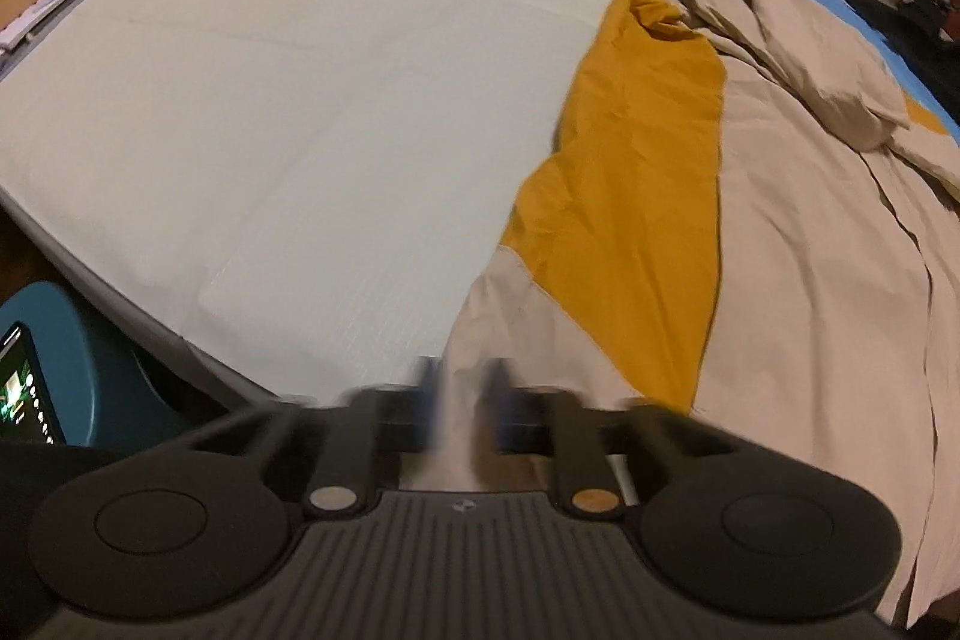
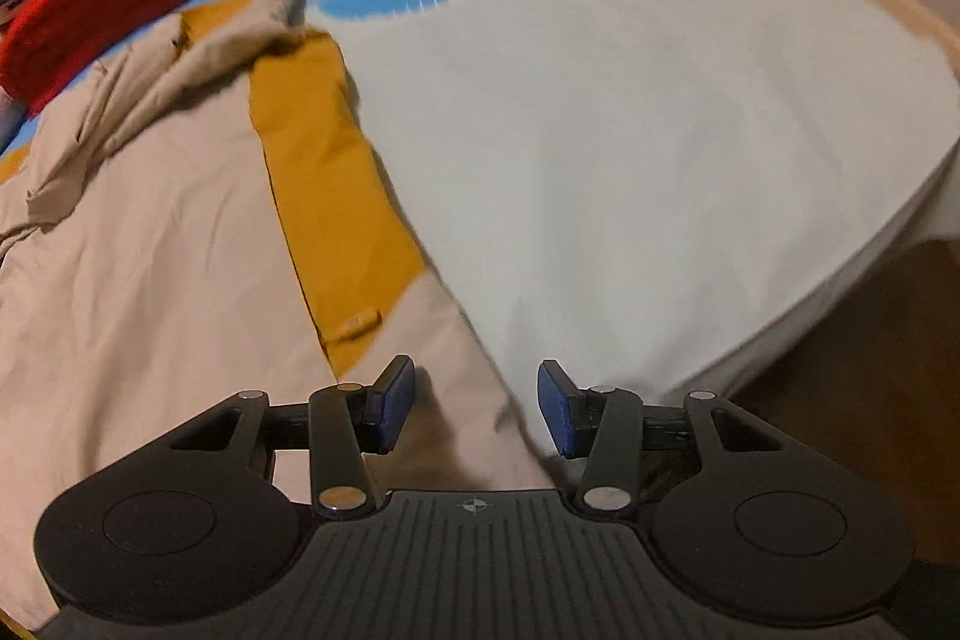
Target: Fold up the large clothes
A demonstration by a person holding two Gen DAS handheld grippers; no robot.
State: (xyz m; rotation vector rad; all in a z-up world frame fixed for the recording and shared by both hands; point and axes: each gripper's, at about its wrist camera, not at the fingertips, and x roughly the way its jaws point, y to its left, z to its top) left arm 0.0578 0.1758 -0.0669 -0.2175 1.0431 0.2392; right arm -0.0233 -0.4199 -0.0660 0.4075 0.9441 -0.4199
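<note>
Left gripper [image 1: 462, 400] pinches the beige-and-mustard garment [image 1: 780, 232] hem to lift a fold over the bed [image 1: 300, 130], while right gripper [image 2: 474, 406] hovers wide open, empty, over the opposite edge.

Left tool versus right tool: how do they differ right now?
The left tool is shut on the garment, beige cloth pinched between its blurred fingers; the right tool is open, holding nothing. Left sits at the garment's left edge, right over its right edge. Both are over the bed.
</note>
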